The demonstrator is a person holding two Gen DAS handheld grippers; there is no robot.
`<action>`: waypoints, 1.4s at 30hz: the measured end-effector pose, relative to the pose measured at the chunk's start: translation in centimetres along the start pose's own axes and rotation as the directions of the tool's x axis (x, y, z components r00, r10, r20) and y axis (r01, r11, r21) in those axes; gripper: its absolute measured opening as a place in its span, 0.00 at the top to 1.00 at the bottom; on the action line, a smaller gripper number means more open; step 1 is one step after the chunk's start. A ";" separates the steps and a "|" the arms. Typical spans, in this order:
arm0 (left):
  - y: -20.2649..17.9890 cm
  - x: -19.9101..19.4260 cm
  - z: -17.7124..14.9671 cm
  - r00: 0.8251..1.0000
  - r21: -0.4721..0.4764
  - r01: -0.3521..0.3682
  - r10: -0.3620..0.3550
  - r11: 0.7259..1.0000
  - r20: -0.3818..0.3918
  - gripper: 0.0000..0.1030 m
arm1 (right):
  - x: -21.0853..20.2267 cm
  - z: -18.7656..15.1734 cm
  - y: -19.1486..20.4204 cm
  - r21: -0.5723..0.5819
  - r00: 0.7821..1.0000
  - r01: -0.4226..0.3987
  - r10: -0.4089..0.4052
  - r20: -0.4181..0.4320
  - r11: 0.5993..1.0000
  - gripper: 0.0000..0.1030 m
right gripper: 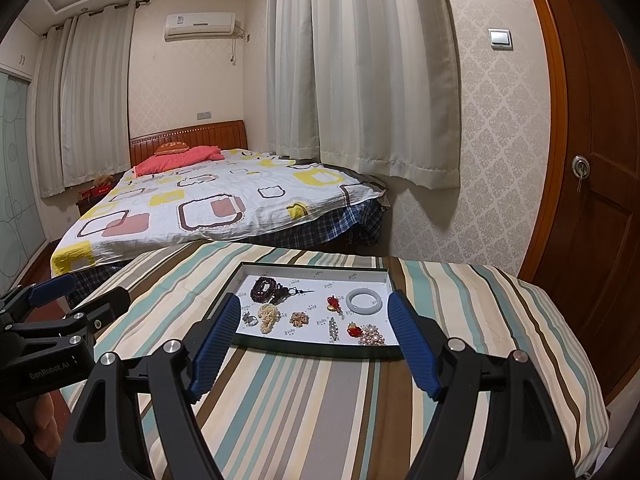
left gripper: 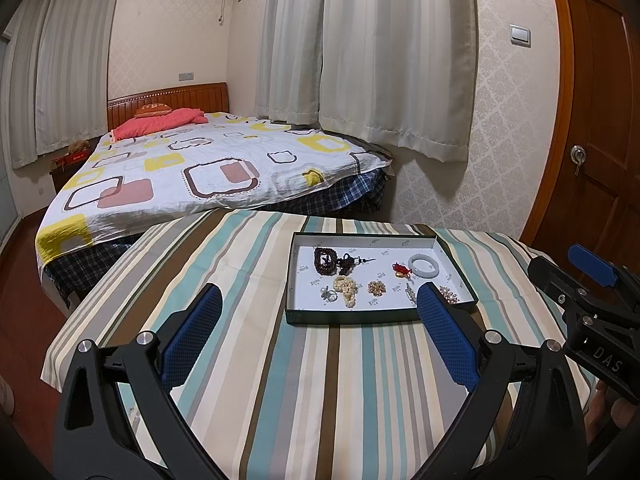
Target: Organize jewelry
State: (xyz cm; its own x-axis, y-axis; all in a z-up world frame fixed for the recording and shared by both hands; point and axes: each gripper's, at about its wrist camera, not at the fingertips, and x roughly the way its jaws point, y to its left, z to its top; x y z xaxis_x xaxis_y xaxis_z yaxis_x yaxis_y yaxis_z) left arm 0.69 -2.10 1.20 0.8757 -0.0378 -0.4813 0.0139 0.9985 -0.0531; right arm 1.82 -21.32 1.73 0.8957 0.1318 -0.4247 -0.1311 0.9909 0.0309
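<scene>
Both grippers hung wide and empty short of the tray (right gripper: 248,270) on the striped counter (right gripper: 320,400); right gripper (right gripper: 314,338) sat squarely before it, jewelry just ahead between its fingers; left gripper (left gripper: 320,332) stood off, tray ahead and rightward; the tray's long axis ran crosswise; the right looked nearer.

Left gripper (left gripper: 318,334): black frame of angular, triangulated arms with cut-out openings. Silver round screw heads sit at the pivot joints. Fingers (left gripper: 448,344) carry blue pads with a fine dotted grip texture. In the right wrist view its side bears white lettering "GenRobot.AI".

Right gripper (right gripper: 312,344): same build, black frame, silver pivot screws, blue textured pads. In the left wrist view its body shows white letters "DAS" and a smooth blue lever.
</scene>
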 end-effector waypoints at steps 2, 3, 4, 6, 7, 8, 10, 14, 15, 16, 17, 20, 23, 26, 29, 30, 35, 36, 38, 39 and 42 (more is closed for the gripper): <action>0.0 0.0 0.0 1.000 0.000 0.001 -0.001 1.000 0.000 0.07 | 0.0 0.0 0.0 0.001 1.000 0.000 0.000 0.000 1.000 0.28; 0.0 0.0 0.0 1.000 0.000 0.001 -0.001 1.000 0.000 0.07 | 0.0 0.0 0.0 0.001 1.000 0.000 0.000 0.000 1.000 0.28; 0.0 0.0 0.0 1.000 -0.001 0.001 -0.001 1.000 0.001 0.07 | 0.1 0.0 0.0 0.001 1.000 0.000 0.000 -0.001 1.000 0.28; 0.0 0.0 0.0 1.000 -0.001 0.000 0.000 1.000 0.000 0.07 | 0.0 0.0 0.0 0.002 1.000 0.000 0.000 -0.002 1.000 0.28; 0.0 0.0 0.0 1.000 0.001 -0.001 0.001 1.000 0.000 0.07 | 0.1 0.0 -0.1 0.003 1.000 0.000 0.000 -0.002 1.000 0.28; 0.0 0.0 0.0 1.000 0.001 0.000 0.000 1.000 0.000 0.07 | 0.0 0.0 -0.1 0.003 1.000 0.001 0.000 -0.002 1.000 0.28; 0.0 0.0 0.0 1.000 0.002 0.000 0.000 1.000 0.001 0.07 | 0.1 -0.1 -0.1 0.002 1.000 0.000 0.000 -0.002 1.000 0.28; 0.1 -0.1 0.0 1.000 0.004 0.005 -0.005 1.000 0.004 0.07 | 0.0 0.0 -0.1 0.002 1.000 0.000 0.000 -0.004 1.000 0.28; 0.2 -0.1 0.0 1.000 0.005 0.006 -0.006 1.000 0.004 0.07 | 0.1 0.0 -0.1 0.002 1.000 0.000 0.000 -0.002 1.000 0.28; 0.3 0.0 0.0 1.000 0.005 0.007 -0.007 1.000 0.002 0.07 | 0.1 0.0 -0.1 0.002 1.000 0.000 0.000 -0.002 1.000 0.28; 0.4 0.0 0.1 1.000 0.005 0.006 -0.006 1.000 0.001 0.07 | 0.0 0.0 -0.1 0.002 1.000 -0.001 0.001 -0.002 1.000 0.28; 0.7 0.2 0.1 1.000 -0.004 -0.006 0.006 1.000 -0.005 0.07 | 0.1 0.0 -0.1 0.002 1.000 0.000 0.000 -0.002 1.000 0.28; 0.6 0.3 0.2 1.000 -0.004 -0.005 0.005 1.000 -0.004 0.04 | 0.1 0.0 -0.1 0.002 1.000 0.000 0.000 -0.003 1.000 0.28; 0.7 0.5 0.1 1.000 -0.012 -0.006 0.006 1.000 0.000 0.04 | 0.2 -0.2 -0.1 0.004 1.000 0.000 0.000 -0.009 1.000 0.28; 1.1 1.1 0.0 1.000 -0.027 0.017 -0.018 0.999 -0.021 0.04 | 0.3 -0.5 -0.2 0.008 1.000 0.001 -0.001 -0.018 1.000 0.28; 1.3 1.3 -0.1 0.999 -0.036 0.021 -0.022 0.999 -0.024 0.04 | 0.5 -0.6 -0.3 0.009 1.000 0.001 -0.001 -0.021 1.000 0.28; 1.6 1.6 -0.2 1.000 -0.005 -0.022 0.022 1.000 -0.008 0.04 | 1.1 -0.8 -0.6 0.013 0.999 0.006 -0.006 -0.033 1.000 0.28; 1.8 1.9 -0.1 1.000 0.003 -0.023 0.023 1.000 -0.008 0.04 | 1.3 -0.8 -0.8 0.014 0.999 0.008 -0.007 -0.035 1.000 0.28; 2.2 2.7 -0.1 0.999 0.015 -0.040 0.040 0.999 -0.011 0.04 | 1.8 -1.0 -1.2 0.013 0.999 0.020 -0.019 -0.038 1.000 0.28; 2.4 3.2 -0.2 0.998 0.018 -0.057 0.057 0.998 -0.016 0.04 | 2.2 -1.1 -1.5 0.013 0.999 0.030 -0.029 -0.041 0.999 0.26; 4.4 6.3 -0.5 0.994 -0.007 -0.090 0.089 0.996 -0.068 0.04 | 4.0 -1.7 -3.4 0.022 0.996 0.070 -0.069 -0.055 0.997 0.21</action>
State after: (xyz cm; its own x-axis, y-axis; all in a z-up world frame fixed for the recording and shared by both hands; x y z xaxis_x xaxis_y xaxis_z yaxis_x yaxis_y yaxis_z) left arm 6.05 2.07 -2.49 0.8389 0.0487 -0.5421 -0.0680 0.9976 -0.0155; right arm 5.13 -24.18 -1.65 0.8777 0.0618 -0.4753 -0.0590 0.9980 0.0209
